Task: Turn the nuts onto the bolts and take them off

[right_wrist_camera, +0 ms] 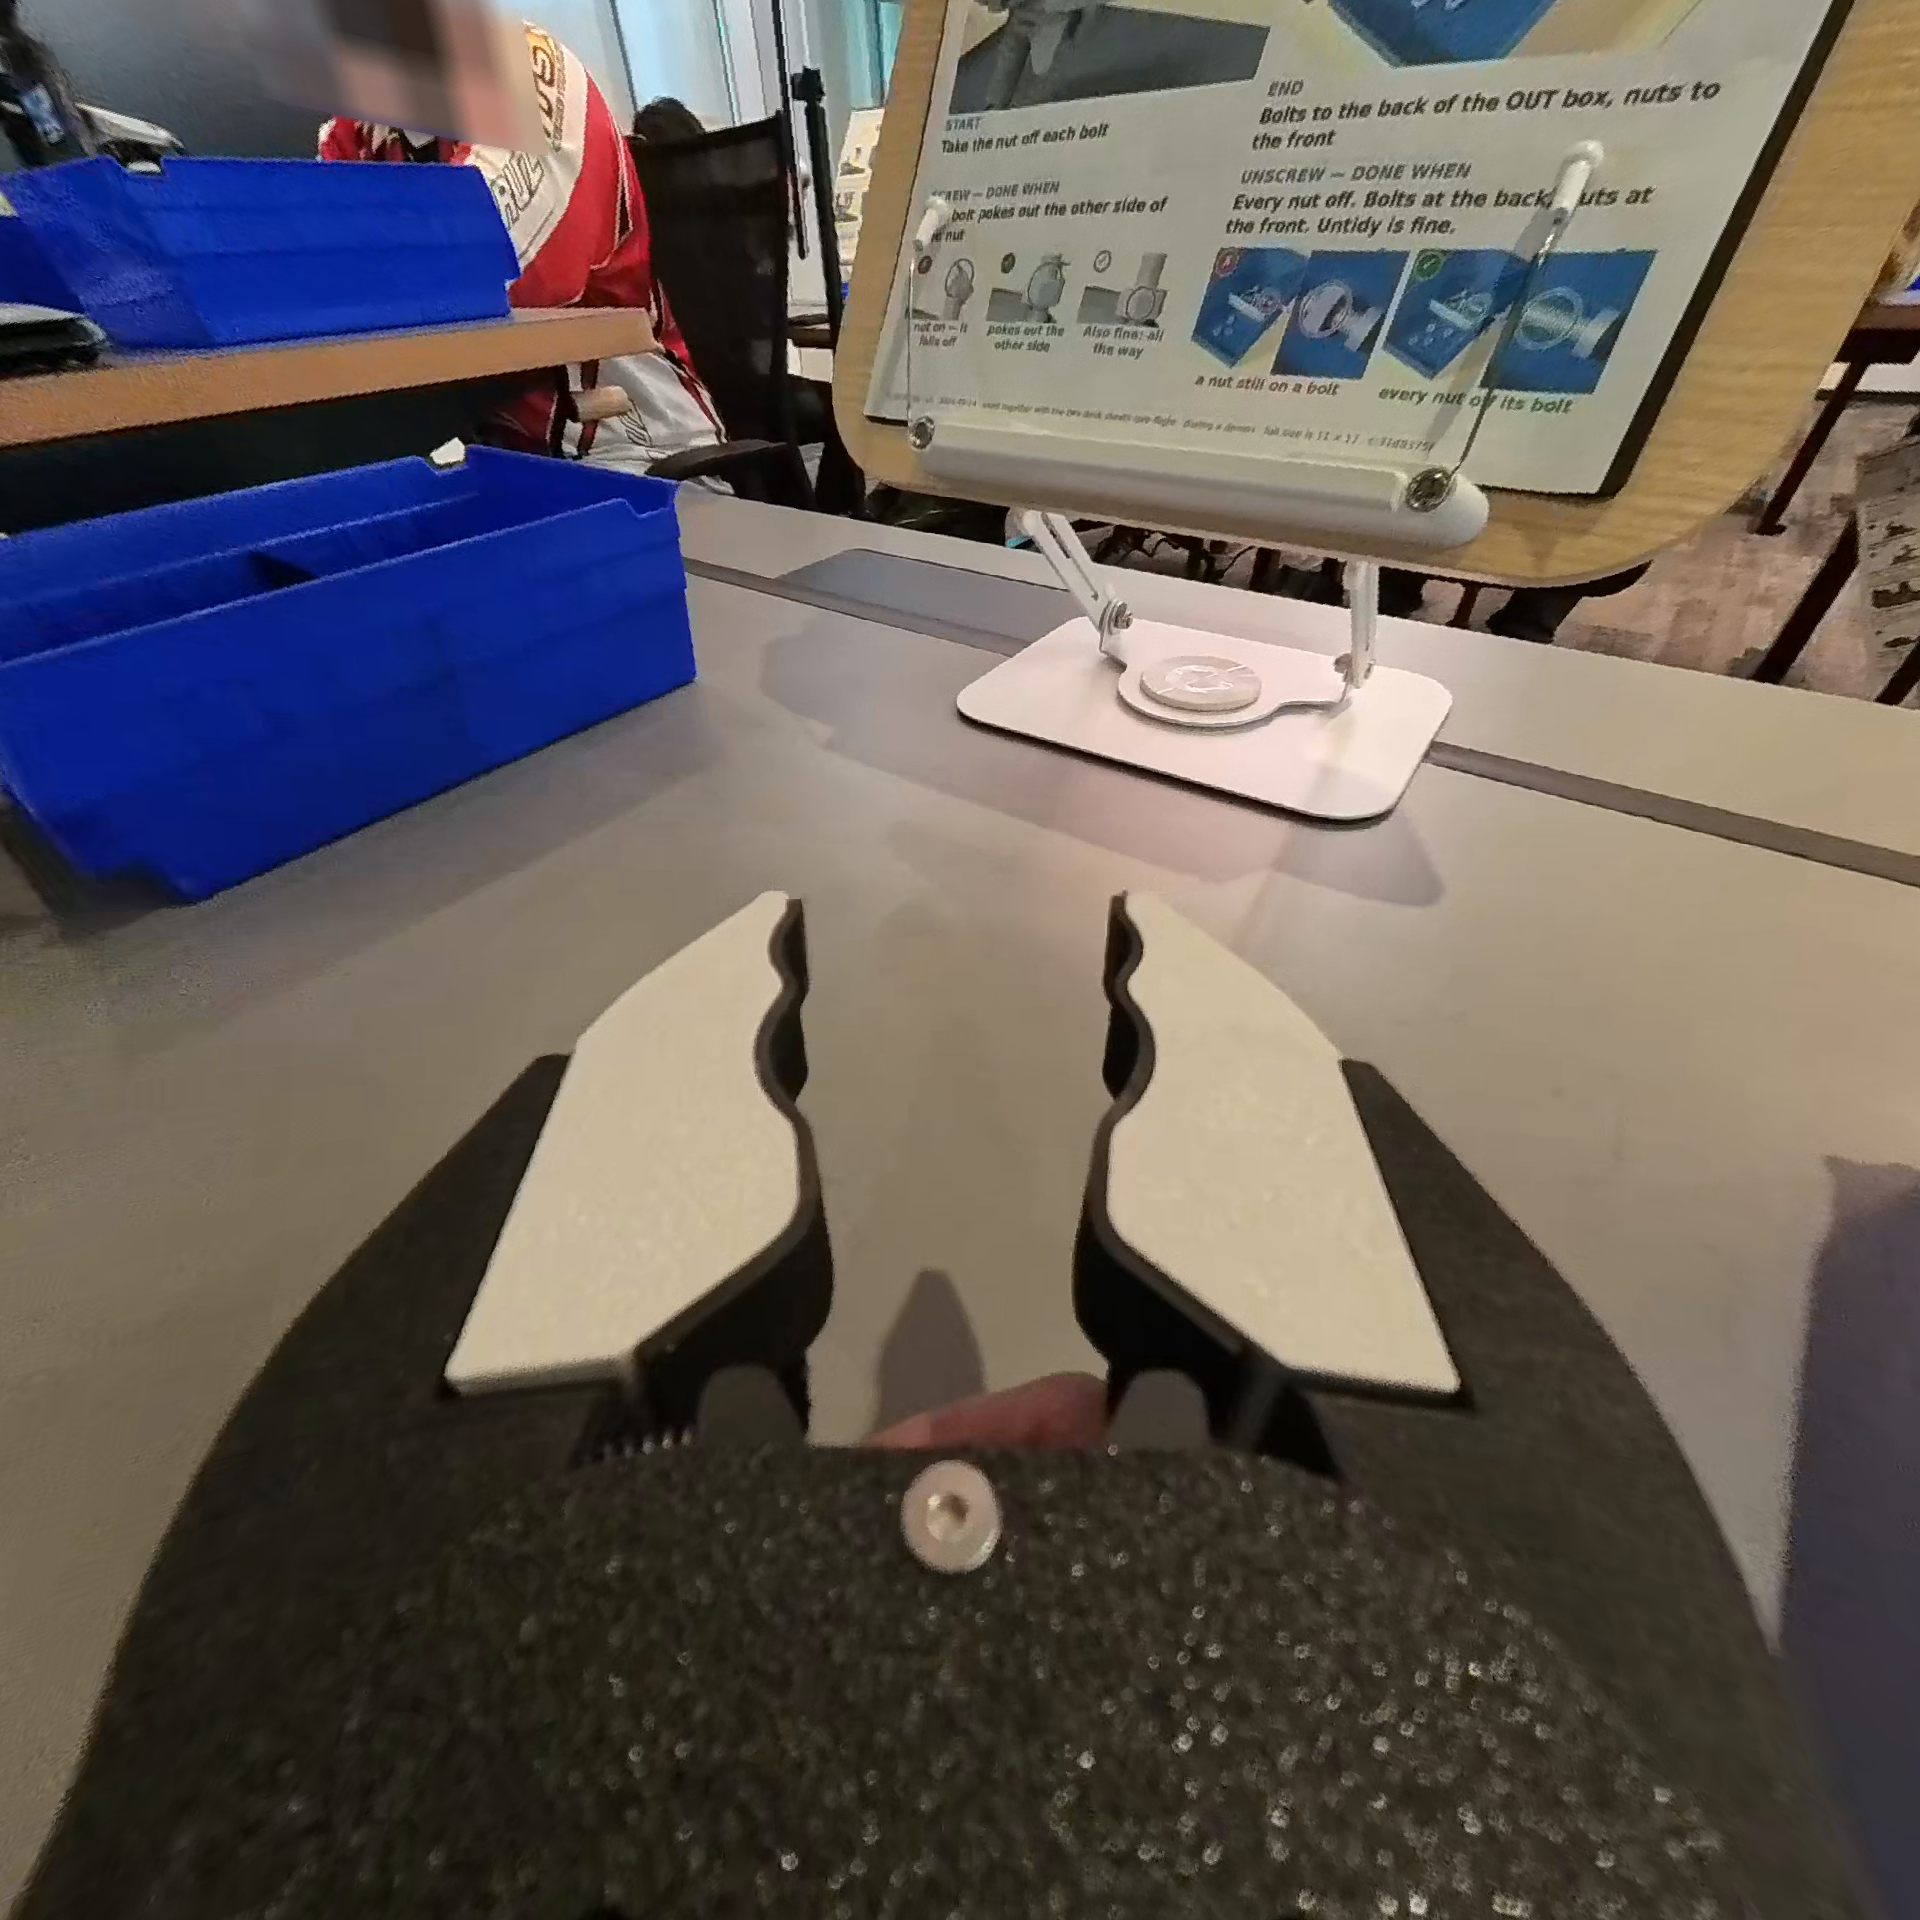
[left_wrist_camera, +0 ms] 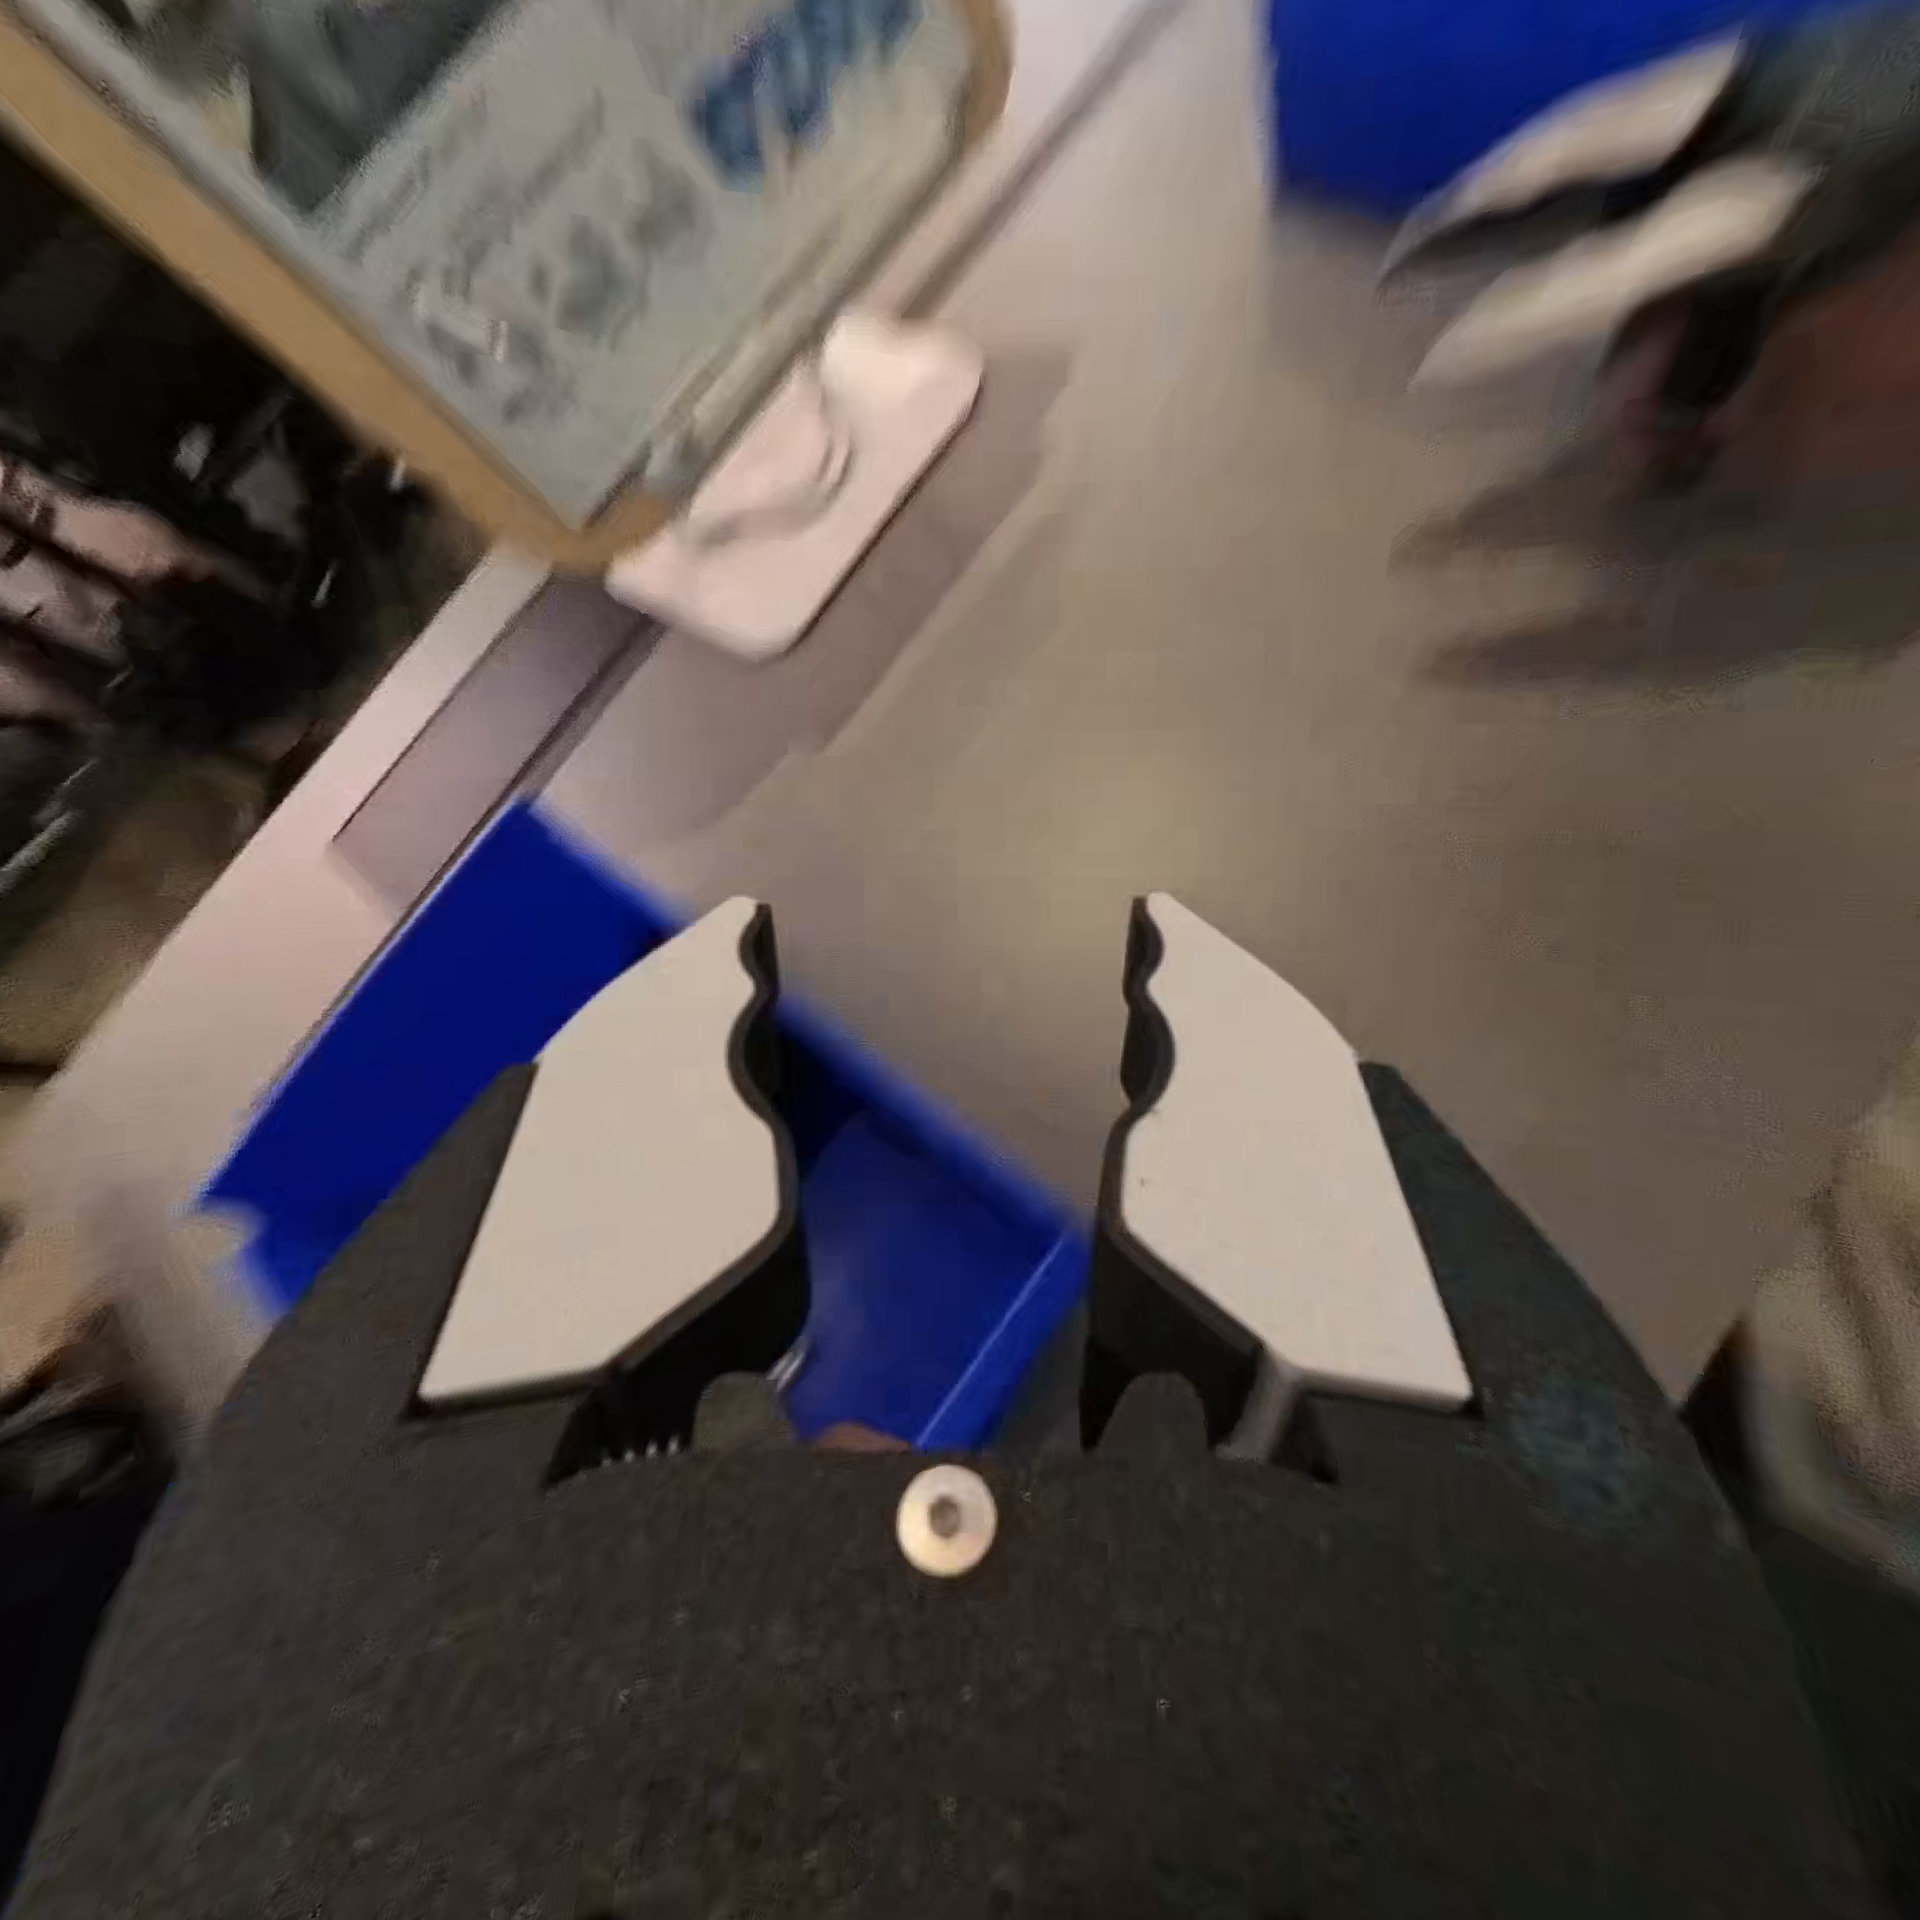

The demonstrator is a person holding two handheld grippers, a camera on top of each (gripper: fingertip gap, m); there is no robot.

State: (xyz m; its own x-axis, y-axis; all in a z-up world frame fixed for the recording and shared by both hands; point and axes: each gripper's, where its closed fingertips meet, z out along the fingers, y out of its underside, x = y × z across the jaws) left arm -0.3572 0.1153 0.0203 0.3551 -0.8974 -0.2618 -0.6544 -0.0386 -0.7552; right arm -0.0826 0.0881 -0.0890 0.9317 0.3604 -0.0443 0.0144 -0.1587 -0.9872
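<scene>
My left gripper (left_wrist_camera: 951,914) is open and empty, hovering over the near corner of a blue bin (left_wrist_camera: 914,1278); the left wrist view is motion-blurred. A small metallic glint shows inside that bin by the left finger, too blurred to name. My right gripper (right_wrist_camera: 954,909) is open and empty, low over the bare grey table (right_wrist_camera: 1558,1039). It also shows blurred at the upper right of the left wrist view (left_wrist_camera: 1621,239). A blue divided bin (right_wrist_camera: 343,644) stands to the left of the right gripper. No nuts or bolts are clearly visible.
A wood-framed instruction sheet on a white stand (right_wrist_camera: 1205,717) stands at the table's far side, also in the left wrist view (left_wrist_camera: 800,499). Another blue bin (right_wrist_camera: 260,249) sits on a farther table. A seated person (right_wrist_camera: 603,260) and a black chair are behind. A second blue bin (left_wrist_camera: 1455,83) is at top right. The grippers' ends are close to 30 centimetres from one another.
</scene>
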